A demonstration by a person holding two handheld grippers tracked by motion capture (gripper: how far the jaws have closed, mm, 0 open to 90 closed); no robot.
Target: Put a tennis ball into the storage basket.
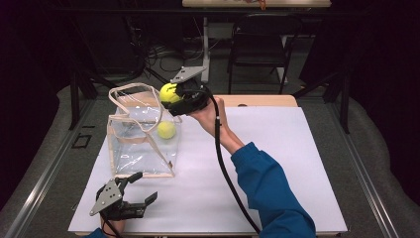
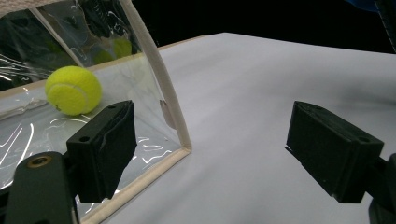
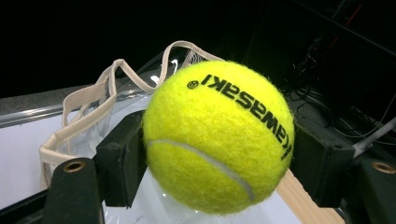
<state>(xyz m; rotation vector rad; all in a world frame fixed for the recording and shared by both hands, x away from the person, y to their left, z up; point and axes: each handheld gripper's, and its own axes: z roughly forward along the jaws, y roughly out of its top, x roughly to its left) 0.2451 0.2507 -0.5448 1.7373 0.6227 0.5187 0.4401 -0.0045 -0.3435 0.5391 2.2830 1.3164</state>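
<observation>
Right tool grips tennis ball, hiding bag opening.

The right gripper is hovering above the clear bag, its jaws clamping a ball, forearm stretching forward. The left gripper is resting just in front of that bag, jaws spread wide.

The high view looks forward and down over the counter; 2 gripper views look close along their jaws, sharing the clear bag.
</observation>
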